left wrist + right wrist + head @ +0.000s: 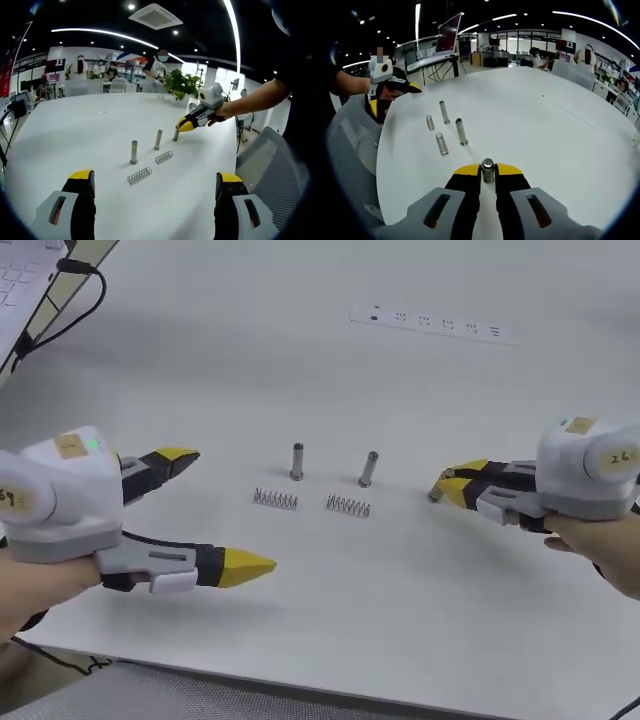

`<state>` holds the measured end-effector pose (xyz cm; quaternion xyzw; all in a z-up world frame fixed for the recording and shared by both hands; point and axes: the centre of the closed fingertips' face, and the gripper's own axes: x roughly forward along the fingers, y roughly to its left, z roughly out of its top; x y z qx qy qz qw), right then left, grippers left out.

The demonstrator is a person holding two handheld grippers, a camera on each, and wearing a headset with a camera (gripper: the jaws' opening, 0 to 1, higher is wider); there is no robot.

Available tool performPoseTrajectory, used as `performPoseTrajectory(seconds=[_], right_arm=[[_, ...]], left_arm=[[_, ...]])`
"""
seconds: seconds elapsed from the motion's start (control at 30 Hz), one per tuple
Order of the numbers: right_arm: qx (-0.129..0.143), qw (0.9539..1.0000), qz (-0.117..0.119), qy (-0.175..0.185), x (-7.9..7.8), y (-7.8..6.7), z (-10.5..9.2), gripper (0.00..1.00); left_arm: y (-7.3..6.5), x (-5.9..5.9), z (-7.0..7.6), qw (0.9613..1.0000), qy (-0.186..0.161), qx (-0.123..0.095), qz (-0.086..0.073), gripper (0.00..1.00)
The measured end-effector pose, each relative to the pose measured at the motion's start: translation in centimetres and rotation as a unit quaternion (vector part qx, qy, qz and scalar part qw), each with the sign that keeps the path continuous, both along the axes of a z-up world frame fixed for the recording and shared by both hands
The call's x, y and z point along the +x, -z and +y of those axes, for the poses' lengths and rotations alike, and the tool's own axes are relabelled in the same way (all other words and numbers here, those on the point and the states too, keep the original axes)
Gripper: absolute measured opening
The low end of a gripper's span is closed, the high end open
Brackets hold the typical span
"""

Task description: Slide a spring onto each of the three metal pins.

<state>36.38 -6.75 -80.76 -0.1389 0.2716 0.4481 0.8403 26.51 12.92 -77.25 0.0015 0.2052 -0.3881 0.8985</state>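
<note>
- The left tongs (pixel 212 510) are gaping wide and holding nothing at the left of the head view. The right tongs (pixel 442 490), at the right, are pinching the held pin (pixel 436 494). At centre frame the first pin (pixel 297 462) and second pin (pixel 369 468) are standing upright on the white surface (pixel 400 620). The first spring (pixel 275 500) and second spring (pixel 348 505) are lying loose just below them.
- In the left gripper view, both bare pins and both loose springs are sitting mid-frame, between the spread jaws.
- In the right gripper view, the narrowed jaws are gripping the held pin (pixel 488 167), which appears to be carrying a coil already. So one pin seems finished. The next move is likely calling for setting it down, then grasping a loose spring and threading it over an upright pin.
</note>
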Motion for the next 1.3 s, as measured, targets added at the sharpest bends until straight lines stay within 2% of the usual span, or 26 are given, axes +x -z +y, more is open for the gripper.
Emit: performPoseTrajectory(seconds=[0.37,0.5,0.9,1.0,1.3], right_arm=[[-0.001,1.0,0.001,0.005,0.0,0.1,-0.1,0.17],[0.0,1.0,-0.004,0.004,0.0,-0.2,0.0,0.25],[0.005,0.9998,0.006,0.017,-0.4,-0.1,-0.3,0.29],[0.007,0.9997,0.007,0.02,-0.6,0.0,-0.5,0.3],[0.017,0.9992,0.016,0.033,-1.0,0.2,-0.9,0.35]], left_arm=[[-0.5,0.0,0.2,1.0,0.0,0.003,-0.004,0.98],[-0.5,0.0,0.1,1.0,0.001,0.005,-0.005,0.98],[-0.6,-0.3,0.3,1.0,-0.001,0.005,-0.004,0.98],[-0.9,-0.1,0.2,1.0,-0.004,-0.003,-0.006,0.98],[-1.1,-0.1,-0.3,1.0,0.002,-0.003,-0.008,0.98]])
